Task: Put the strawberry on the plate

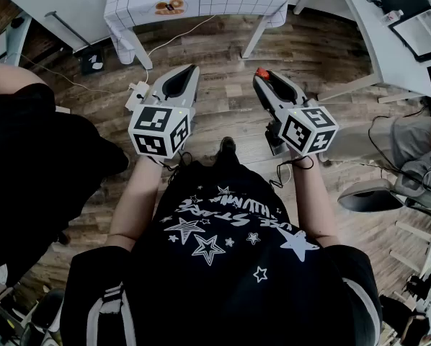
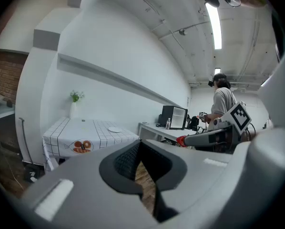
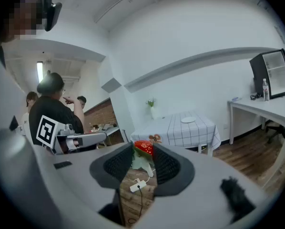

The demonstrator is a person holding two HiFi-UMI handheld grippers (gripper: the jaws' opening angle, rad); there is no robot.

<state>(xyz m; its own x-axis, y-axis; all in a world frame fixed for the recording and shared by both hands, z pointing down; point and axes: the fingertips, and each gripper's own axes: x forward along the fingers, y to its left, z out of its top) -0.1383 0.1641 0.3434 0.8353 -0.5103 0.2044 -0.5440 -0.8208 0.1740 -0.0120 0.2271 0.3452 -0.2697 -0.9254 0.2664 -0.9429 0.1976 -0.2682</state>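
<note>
My right gripper (image 1: 262,76) is shut on a red strawberry (image 1: 261,71) with green leaves, pinched at the jaw tips and held over the wooden floor. The right gripper view shows the strawberry (image 3: 143,148) between the two dark pads, with its leaves hanging below. A small white plate (image 3: 187,120) lies on a table with a checked cloth (image 3: 178,130), some way ahead. My left gripper (image 1: 192,71) is beside the right one, shut and holding nothing. From the left gripper view, the plate (image 2: 114,129) is on the same table (image 2: 92,135).
A white power strip (image 1: 138,92) and cable lie on the floor near the table legs. A person in black (image 1: 28,157) stands close on the left. Another person (image 1: 417,139) sits by white desks (image 1: 388,42) at the right. A vase with a plant (image 3: 152,109) stands at the table's back.
</note>
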